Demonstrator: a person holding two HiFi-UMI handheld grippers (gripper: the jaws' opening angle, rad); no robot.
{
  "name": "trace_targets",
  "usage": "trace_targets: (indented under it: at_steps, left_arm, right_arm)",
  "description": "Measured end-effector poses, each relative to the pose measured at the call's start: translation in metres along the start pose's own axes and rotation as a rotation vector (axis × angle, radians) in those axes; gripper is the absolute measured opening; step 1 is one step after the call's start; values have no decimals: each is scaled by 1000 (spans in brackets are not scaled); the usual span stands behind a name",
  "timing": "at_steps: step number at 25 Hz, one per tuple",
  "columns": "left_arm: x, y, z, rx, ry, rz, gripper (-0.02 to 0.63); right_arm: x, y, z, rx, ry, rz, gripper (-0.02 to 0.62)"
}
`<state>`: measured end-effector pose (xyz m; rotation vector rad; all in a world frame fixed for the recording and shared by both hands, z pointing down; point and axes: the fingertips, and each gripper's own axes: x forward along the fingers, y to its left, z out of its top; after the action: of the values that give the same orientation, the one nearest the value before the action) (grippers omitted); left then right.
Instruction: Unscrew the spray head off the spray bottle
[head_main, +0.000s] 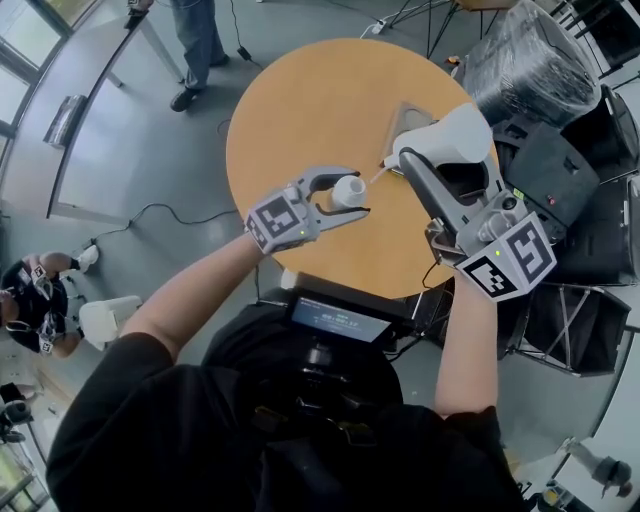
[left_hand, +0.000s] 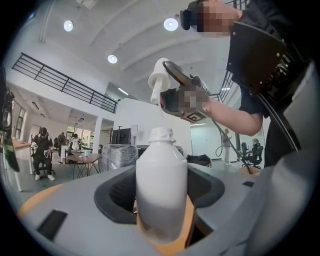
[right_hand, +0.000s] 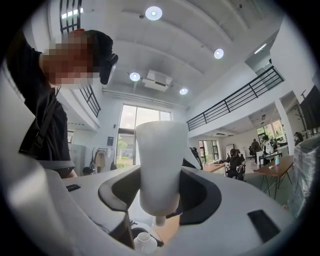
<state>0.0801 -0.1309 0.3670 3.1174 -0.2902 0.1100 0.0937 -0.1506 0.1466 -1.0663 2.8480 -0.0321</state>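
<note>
The left gripper's (head_main: 340, 196) jaws are clamping the white plastic spray bottle (left_hand: 161, 187) round its body. It is standing upright between them, over the near part of the round tan wooden table (head_main: 300, 100). The right gripper's (head_main: 437, 150) jaws are pinching the white plastic spray head (right_hand: 159, 165), which is sitting above the bottle and apart from it, over the table's right side. Both bare forearms are reaching in from the table's near edge, the right one raised higher. The bottle's threaded neck is showing bare and open. A thin tube is hanging from the spray head toward that neck.
</note>
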Motion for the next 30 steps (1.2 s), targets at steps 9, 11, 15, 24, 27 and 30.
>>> trace_targets:
  at_steps: [9, 11, 15, 24, 27, 30]
  left_arm:
    - [-22, 12, -19, 17, -19, 44, 308]
    - [-25, 18, -26, 4, -26, 53, 308]
    - [-21, 22, -42, -6, -34, 58, 308]
    - [-19, 32, -89, 42, -13, 55, 308]
    - [-18, 31, -109, 60, -1, 44, 308]
    - [-17, 33, -127, 33, 0, 46, 308]
  right_arm:
    - [3, -26, -96, 92, 277, -52, 232]
    - [5, -27, -132, 133, 359, -35, 232]
    - [2, -30, -193, 184, 470, -21, 232]
    - [2, -39, -292, 294, 623, -21, 233]
    - [3, -41, -329, 328, 679, -21, 233]
    - [2, -42, -363, 362, 728, -25, 233]
